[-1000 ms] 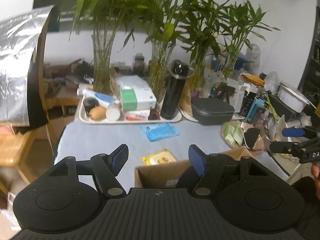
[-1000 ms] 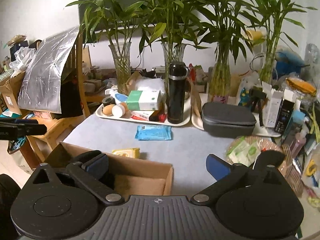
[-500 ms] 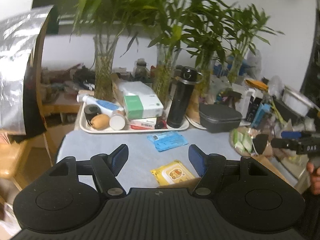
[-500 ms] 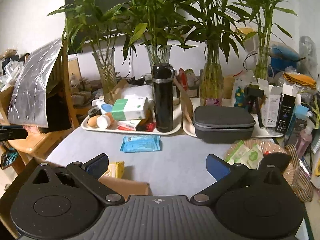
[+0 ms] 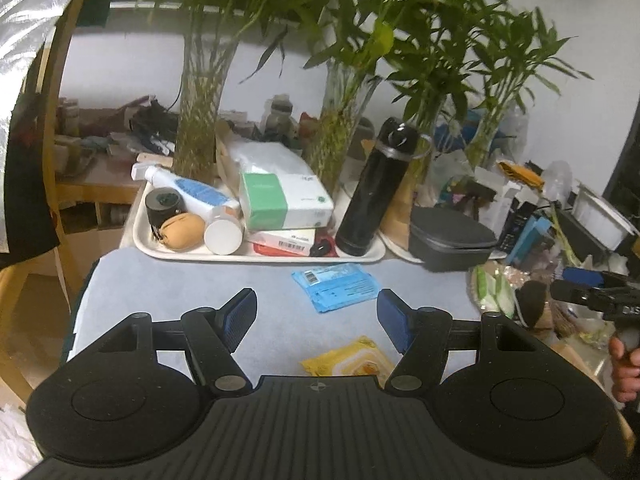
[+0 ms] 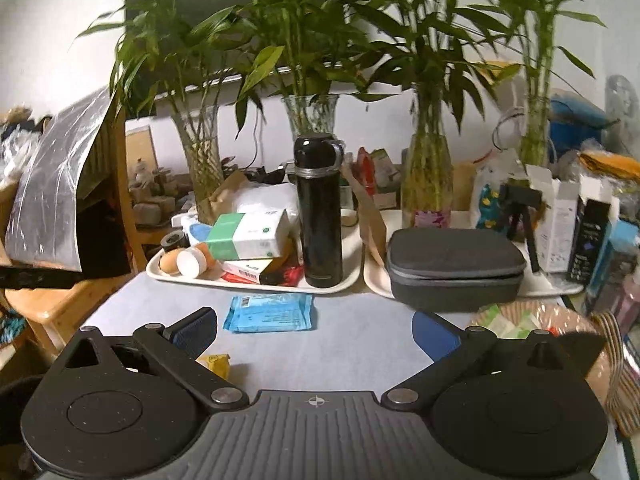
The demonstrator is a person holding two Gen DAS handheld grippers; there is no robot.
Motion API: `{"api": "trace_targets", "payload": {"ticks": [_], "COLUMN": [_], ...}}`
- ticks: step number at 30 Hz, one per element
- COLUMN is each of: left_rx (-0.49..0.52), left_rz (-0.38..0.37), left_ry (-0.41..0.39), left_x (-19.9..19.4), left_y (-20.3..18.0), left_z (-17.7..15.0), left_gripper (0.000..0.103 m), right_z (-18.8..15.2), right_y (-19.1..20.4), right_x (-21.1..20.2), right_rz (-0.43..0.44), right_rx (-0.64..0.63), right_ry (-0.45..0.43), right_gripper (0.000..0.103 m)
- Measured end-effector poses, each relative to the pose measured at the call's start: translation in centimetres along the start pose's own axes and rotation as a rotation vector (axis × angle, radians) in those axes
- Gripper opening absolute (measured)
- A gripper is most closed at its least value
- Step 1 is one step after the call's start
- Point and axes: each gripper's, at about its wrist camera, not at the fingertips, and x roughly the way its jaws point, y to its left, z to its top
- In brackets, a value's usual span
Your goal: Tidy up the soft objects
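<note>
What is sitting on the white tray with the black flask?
The white tray holds the black flask, a green-and-white box, a flat white box, a blue-labelled bottle, a white-capped bottle, a tan pouch and a black roll. Anything beneath the boxes is hidden.

Blue wipes pack [image 6: 271, 313] on grey table [image 6: 360, 344], beyond empty wide-spread right gripper [image 6: 316, 330].

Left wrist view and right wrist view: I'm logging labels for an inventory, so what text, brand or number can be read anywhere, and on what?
"DAS": white letters, cut off at the picture's edge, on the black right gripper.
Blue flat wipes pack: barcode label and print, too small to read.
Green-and-white box: round logo and print, blurred.
White-and-red box: barcode, unreadable.
Yellow wipes pack: picture only, no legible text.
</note>
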Motion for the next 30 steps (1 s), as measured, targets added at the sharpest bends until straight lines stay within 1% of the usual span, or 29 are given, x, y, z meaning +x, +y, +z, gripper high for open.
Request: {"api": "trace_targets", "payload": {"ticks": [3,6,10,14,16,18,20,23,24,25,26,30], "left_rx": [-0.028,-0.051,-0.105,-0.159,-0.175,-0.178,-0.177,-0.19,-0.209,-0.247,-0.283,-0.398], "left_rz": [0.007,0.017,0.016,0.032,0.045,0.049,0.061,0.095,0.11,0.133,0.147,0.129], "left_ry": [0.023,0.059,0.144,0.24,0.3,0.348,0.407,0.524,0.569,0.621,0.656,0.799], "left_x": [1.7,3.1,4.1,4.8,5.3,5.8,6.8,8.8,9.6,10.4,11.0,14.3], "left_y": [0.7,1.3,2.0,1.9,1.6,1.0,0.3,-0.7,-0.9,-1.0,-1.1,-1.1], "left_z": [-0.3,-0.4,0.6,2.7,3.6,4.5,5.2,6.1,6.1,6.1,6.0,5.1], "left_gripper": [0.066,0.066,0.066,0.066,0.066,0.069,0.079,0.082,0.082,0.083,0.083,0.083], "right_z": [0.0,0.1,0.3,0.5,0.7,0.9,1.0,1.1,1.1,1.1,1.1,1.3], "right_y": [-0.3,-0.7,-1.5,-1.7,-1.9,-2.1,-2.1,-2.2,-2.2,-2.2,-2.3,-3.0], "right_x": [1.2,2.4,3.9,5.1,5.5,5.7,5.6,5.5,5.4,5.3,5.1,4.4], "right_rz": [0.02,0.015,0.008,-0.002,-0.008,-0.01,-0.008,-0.002,-0.002,-0.002,0.001,0.012], "right_rx": [0.005,0.011,0.037,0.015,0.014,0.031,0.049,0.055,0.054,0.055,0.058,0.092], "right_ry": [0.023,0.05,0.077,0.095,0.1,0.098,0.088,0.081,0.077,0.072,0.07,0.048], "right_gripper": [0.103,0.103,0.103,0.103,0.103,0.103,0.103,0.103,0.103,0.103,0.103,0.103]}}
